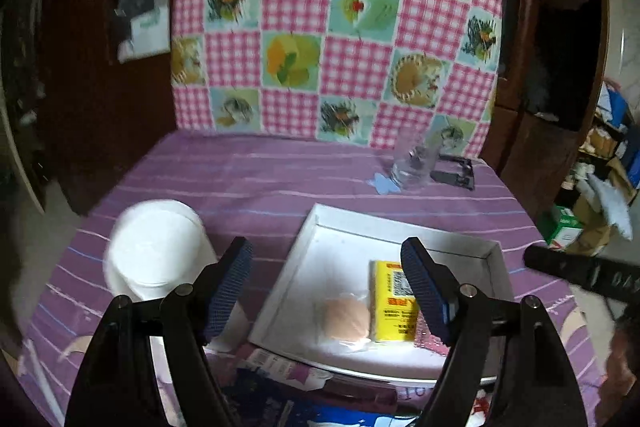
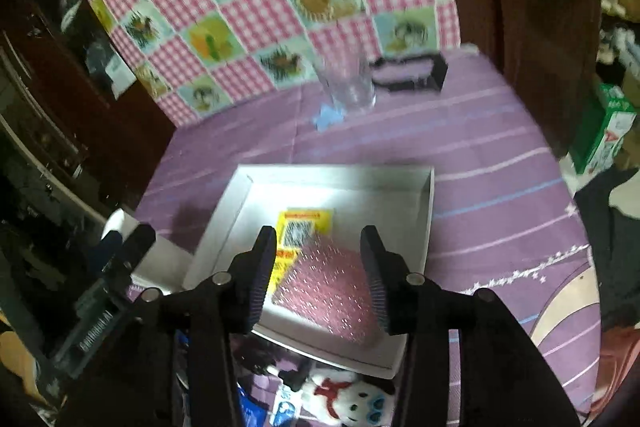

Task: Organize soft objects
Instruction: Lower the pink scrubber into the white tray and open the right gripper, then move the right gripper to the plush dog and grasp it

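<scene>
From the left wrist view, the left gripper [image 1: 326, 287] hangs over the near part of the table with its fingers spread wide and nothing between them. Below it sits a shallow white tray [image 1: 304, 259] on the purple striped tablecloth [image 1: 240, 171]. In the tray lie a yellow packet [image 1: 390, 301] and, just beside it on the left, a round peach-coloured soft thing in clear wrap [image 1: 346, 319]. A roll of white tissue [image 1: 154, 247] stands on the cloth to the left of the tray, apart from it. Farther back are a clear glass [image 1: 412, 163] and a small blue paper shape [image 1: 384, 183] touching its base (the glass is blurred).

From the right wrist view, the right gripper [image 2: 320, 275] is also spread, holding nothing, poised over the tray [image 2: 424, 219]. Beneath its fingers a pink sparkly pouch [image 2: 332, 295] lies in the tray's near corner, overlapping the yellow packet [image 2: 304, 223]. A small white plush toy [image 2: 352, 401] lies on the table just in front of the tray. A checked, picture-printed cloth [image 2: 260, 7] hangs behind the table.
</scene>
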The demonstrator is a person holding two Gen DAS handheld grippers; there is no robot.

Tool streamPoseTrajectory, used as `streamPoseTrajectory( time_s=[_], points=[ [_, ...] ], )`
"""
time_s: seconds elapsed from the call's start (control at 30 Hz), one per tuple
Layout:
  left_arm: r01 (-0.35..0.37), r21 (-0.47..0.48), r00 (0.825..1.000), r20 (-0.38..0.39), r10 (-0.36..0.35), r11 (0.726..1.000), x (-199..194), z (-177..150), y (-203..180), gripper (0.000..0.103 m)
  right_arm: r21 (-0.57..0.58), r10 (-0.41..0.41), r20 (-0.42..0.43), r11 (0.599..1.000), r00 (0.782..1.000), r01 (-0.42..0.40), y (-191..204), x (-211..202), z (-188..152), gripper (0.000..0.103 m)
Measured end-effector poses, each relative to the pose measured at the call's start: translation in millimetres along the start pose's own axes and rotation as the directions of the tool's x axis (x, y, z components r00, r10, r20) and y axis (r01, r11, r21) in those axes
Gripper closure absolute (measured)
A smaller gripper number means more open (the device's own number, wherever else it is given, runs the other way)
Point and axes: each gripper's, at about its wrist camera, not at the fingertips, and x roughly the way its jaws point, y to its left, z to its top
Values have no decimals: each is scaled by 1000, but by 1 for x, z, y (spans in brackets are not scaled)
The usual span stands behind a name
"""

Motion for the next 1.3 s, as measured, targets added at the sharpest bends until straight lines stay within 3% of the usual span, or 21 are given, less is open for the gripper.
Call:
streamPoseTrajectory(
  time_s=[0.17,0.37,0.57,0.6,0.67,0.83,0.97,1.13,1.3],
  points=[
    [15,7,1000,-16,-15,1000,-25,-15,5,24,-119,12,72,993,997,-4,29,-24,-14,57],
    [68,5,997,-38,-67,998,-56,-49,23,24,-149,145,106,981,984,-128,38,-45,-44,57],
    [113,5,991,-69,-113,994,-67,-91,33,25,-217,91,131,974,987,-61,39,-59,-85,57],
    [119,13,990,-77,-118,993,-66,-96,32,27,-218,79,116,975,990,-52,37,-58,-92,57],
    [151,19,985,-84,-149,988,-66,-105,33,43,-221,65,92,974,994,-43,31,-53,-107,57],
    [207,39,978,-46,-205,978,-67,-126,32,43,-262,71,82,964,994,-47,19,-44,-135,57],
    [203,74,977,-77,-197,976,-61,-137,30,43,-218,67,68,975,995,-51,13,-36,-136,57],
    [191,21,979,-71,-189,981,-62,-135,38,43,-237,40,38,971,998,-30,17,-32,-142,57],
    [155,-11,980,-126,-155,988,-52,-138,41,43,-255,36,18,967,999,-31,22,-31,-147,57]
  ],
)
